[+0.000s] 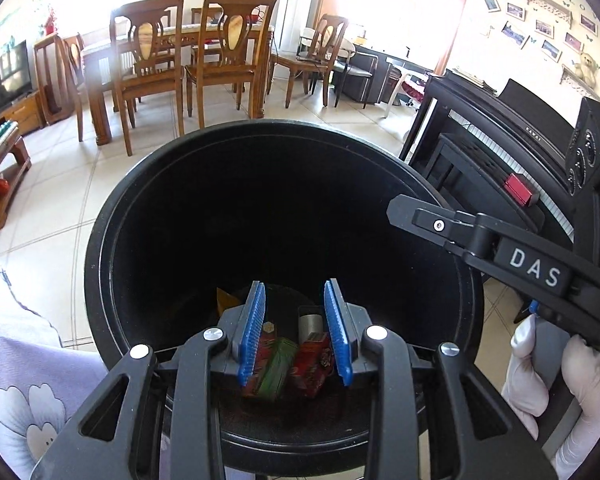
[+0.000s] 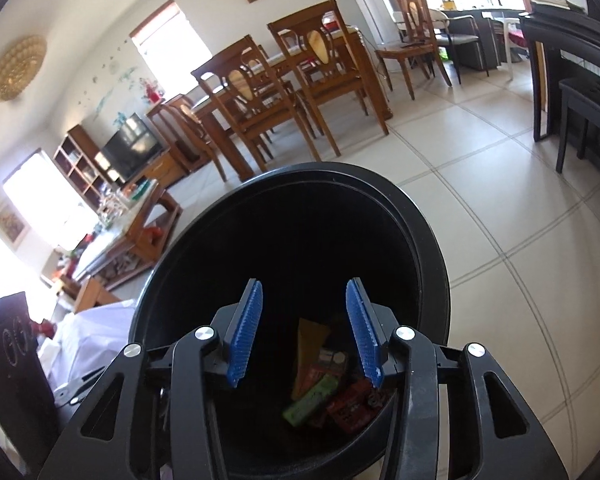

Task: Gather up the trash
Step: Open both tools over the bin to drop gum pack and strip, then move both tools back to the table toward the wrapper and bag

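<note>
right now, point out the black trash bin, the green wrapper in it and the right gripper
black trash bin (image 2: 428,216): right wrist view, far right of its rim
green wrapper (image 2: 310,400): right wrist view, middle of the packet
right gripper (image 2: 304,332): right wrist view, midway between its blue fingertips

Glossy black plastic bin (image 1: 100,264) — ribbed blue pads (image 1: 252,332)
</note>
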Demonstrator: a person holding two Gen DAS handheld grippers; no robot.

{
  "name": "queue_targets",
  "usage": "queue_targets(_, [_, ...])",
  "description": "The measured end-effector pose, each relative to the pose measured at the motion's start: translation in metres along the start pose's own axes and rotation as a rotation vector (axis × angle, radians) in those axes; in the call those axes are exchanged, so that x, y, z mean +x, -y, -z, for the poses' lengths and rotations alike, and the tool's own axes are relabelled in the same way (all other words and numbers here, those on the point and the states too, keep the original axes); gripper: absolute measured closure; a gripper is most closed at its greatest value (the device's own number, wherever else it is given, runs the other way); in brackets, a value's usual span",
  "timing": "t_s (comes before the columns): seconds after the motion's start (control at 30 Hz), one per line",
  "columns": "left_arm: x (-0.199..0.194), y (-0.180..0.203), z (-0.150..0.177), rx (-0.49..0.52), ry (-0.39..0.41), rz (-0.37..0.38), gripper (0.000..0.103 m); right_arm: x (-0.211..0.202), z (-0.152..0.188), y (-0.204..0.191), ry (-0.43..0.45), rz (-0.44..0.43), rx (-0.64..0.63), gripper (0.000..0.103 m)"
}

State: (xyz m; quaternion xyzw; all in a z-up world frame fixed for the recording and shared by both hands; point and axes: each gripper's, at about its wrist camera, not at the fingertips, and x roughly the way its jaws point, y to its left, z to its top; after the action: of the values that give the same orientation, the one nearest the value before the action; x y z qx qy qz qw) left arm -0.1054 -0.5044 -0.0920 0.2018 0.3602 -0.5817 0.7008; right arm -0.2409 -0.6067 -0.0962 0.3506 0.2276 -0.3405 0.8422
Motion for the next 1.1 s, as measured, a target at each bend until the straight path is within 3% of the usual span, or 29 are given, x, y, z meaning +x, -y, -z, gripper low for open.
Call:
queue_targets(0.27, [-0.032, -0.003, 0.005, -0.003, 0.071, -0.017, 0.071, -0.011, 0.007, -0.005, 0.050, -0.022, -0.014, 0.058])
queue_targets(0.5, [-0.095, -0.022, 0.029, -0.042, 0.194, -0.064, 0.070, -0.026, 0.016, -0.024, 0.131, -0.083, -0.071, 0.058])
queue_targets(0.6, [-0.131, -0.038, 0.045, -0.078, 0.252, -0.105, 0.069, -0.029, 0.021, -0.042, 0.143, -0.116, -0.132, 0.048])
queue_targets(0.67, [-0.156, -0.054, 0.060, -0.112, 0.280, -0.160, 0.069, -0.029, 0.029, -0.059, 0.133, -0.154, -0.173, 0.046])
queue_targets(0.8, [-0.208, -0.102, 0.099, -0.233, 0.322, -0.311, 0.053, -0.018, 0.044, -0.099, 0.045, -0.274, -0.254, 0.046])
queue_targets(0.97, [-0.275, -0.185, 0.153, -0.446, 0.354, -0.491, 0.053, -0.004, 0.075, -0.164, -0.100, -0.397, -0.365, 0.044])
queue_targets(1.1, [-0.317, -0.246, 0.198, -0.600, 0.352, -0.609, 0.053, -0.002, 0.099, -0.228, -0.195, -0.536, -0.413, 0.037])
